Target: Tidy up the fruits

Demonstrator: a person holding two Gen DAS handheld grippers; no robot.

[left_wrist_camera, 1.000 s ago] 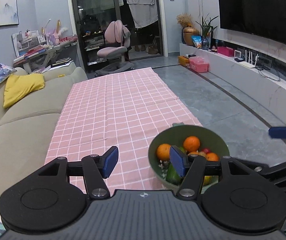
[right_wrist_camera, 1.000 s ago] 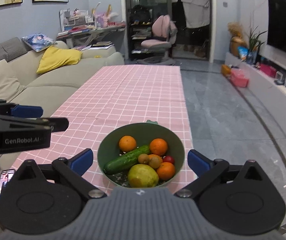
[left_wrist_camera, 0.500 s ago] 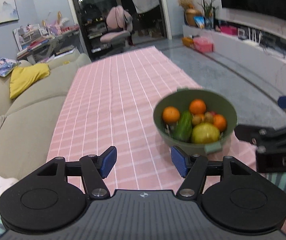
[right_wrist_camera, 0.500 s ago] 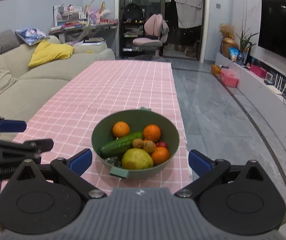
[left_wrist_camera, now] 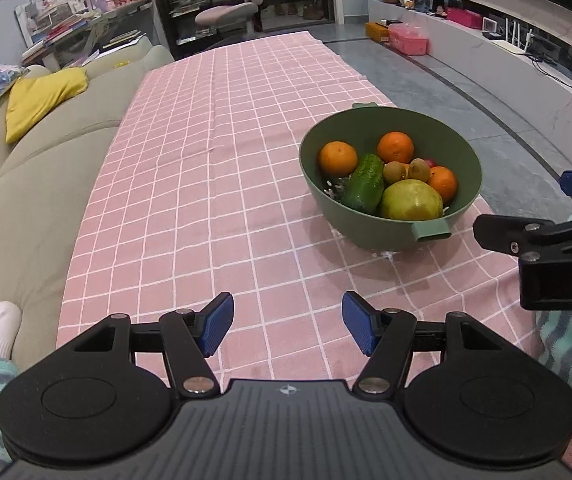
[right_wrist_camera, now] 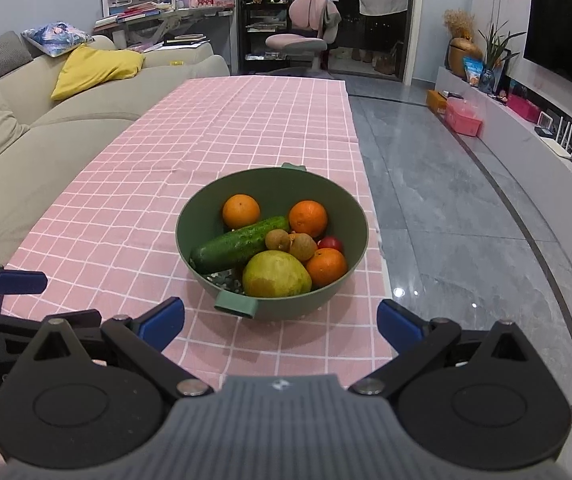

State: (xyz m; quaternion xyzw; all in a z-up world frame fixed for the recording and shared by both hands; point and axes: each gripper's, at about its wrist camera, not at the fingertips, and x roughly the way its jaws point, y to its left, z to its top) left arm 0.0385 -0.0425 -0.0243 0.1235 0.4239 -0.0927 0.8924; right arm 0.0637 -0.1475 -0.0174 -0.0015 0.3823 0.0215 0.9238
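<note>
A green bowl (right_wrist_camera: 350, 216) stands near the right edge of the pink checked tablecloth (right_wrist_camera: 134, 184); it also shows in the left wrist view (left_wrist_camera: 462, 152). It holds three oranges (right_wrist_camera: 241, 211), a cucumber (right_wrist_camera: 238, 244), a yellow-green pear-like fruit (right_wrist_camera: 276, 275), two small brown fruits (right_wrist_camera: 278, 240) and a small red fruit (right_wrist_camera: 331, 243). My right gripper (right_wrist_camera: 281, 322) is open and empty just in front of the bowl. My left gripper (left_wrist_camera: 287, 328) is open and empty over the cloth, left of and nearer than the bowl.
A beige sofa (left_wrist_camera: 26, 168) with a yellow cushion (left_wrist_camera: 42, 96) runs along the table's left side. Grey tiled floor (right_wrist_camera: 446, 208) lies to the right, with a TV unit (right_wrist_camera: 526, 120) along the wall. A pink chair (right_wrist_camera: 306, 36) stands beyond the table's far end.
Both grippers have drawn back and risen, so the bowl now sits farther ahead and lower in both views. Both stay open and empty.
</note>
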